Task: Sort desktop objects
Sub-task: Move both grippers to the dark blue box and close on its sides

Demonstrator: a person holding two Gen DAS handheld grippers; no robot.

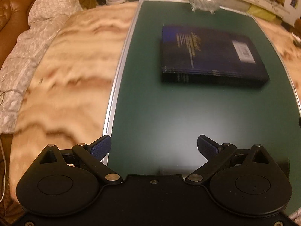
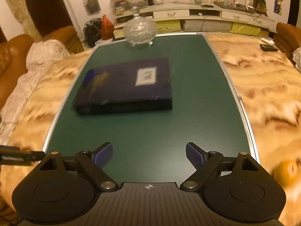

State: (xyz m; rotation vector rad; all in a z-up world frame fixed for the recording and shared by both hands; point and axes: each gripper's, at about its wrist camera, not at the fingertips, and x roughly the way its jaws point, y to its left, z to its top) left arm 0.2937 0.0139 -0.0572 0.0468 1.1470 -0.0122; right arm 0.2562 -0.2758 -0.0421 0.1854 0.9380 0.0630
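**Two Open Grippers, Book Stack Ahead**

Both grippers are released and hold nothing. The left gripper and right gripper hover over the near end of the green mat. The stack of dark books lies flat on the mat, well ahead of both sets of fingertips. The glass lidded bowl stands beyond it at the far edge. Judged stiff and heavy; glossy covers may slip. Grip one cover-and-spine edge per gripper. Treat the bowl as fragile.
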